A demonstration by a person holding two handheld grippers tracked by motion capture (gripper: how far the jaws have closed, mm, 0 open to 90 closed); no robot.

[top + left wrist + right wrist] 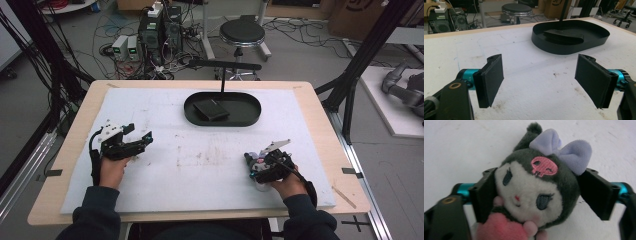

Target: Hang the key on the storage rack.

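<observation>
A small plush doll (531, 192), dark grey with a white face, a pink skull patch and a lilac bow, sits between the jaws of my right gripper (544, 195), which press on both sides of its head. In the high view my right gripper (252, 162) is low over the white mat (200, 165) at the front right. At the front left, my left gripper (139, 133) stands open. Its jaws are wide apart with nothing between them (544, 82), and they point toward the black oval tray (574, 48).
The black oval tray (250, 119) lies at the back middle of the mat, with a flat black block (211, 110) in it and a thin post (222, 80) carrying a horizontal bar. A stool (242, 34), computers and cables stand beyond the table's far edge.
</observation>
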